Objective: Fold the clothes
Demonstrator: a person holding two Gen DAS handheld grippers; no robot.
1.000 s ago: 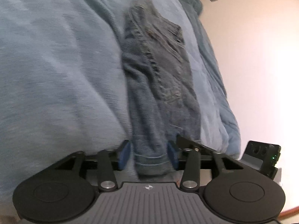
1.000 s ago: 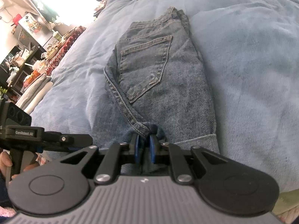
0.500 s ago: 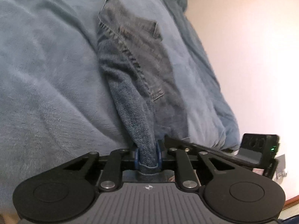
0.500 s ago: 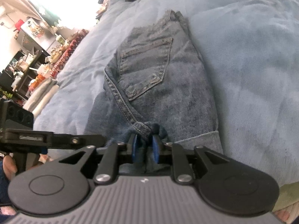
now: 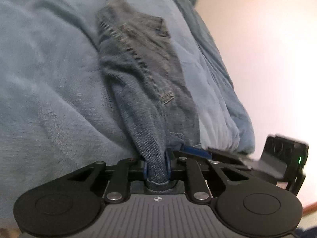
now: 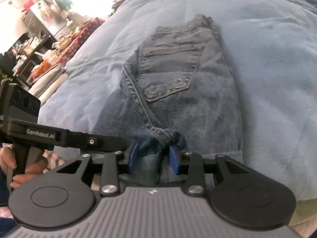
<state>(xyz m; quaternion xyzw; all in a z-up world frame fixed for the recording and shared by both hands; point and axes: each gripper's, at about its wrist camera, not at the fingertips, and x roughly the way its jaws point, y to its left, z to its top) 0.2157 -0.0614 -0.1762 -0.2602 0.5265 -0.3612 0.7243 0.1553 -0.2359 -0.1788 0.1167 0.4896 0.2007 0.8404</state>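
Bed (image 6: 277,63), light-blue fleece blanket (image 5: 49,79) over it; folded jeans (image 6: 178,75) on blanket

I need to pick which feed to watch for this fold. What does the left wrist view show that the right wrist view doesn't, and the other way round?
Only the left wrist view shows the left gripper closing on a bunched hem of the jeans, plus a plain pale wall.

Only the right wrist view shows the back pocket, the right gripper opening with denim between its pads, a hand on the other gripper's handle, and cluttered shelves.

Both show the jeans lying on the blue blanket.
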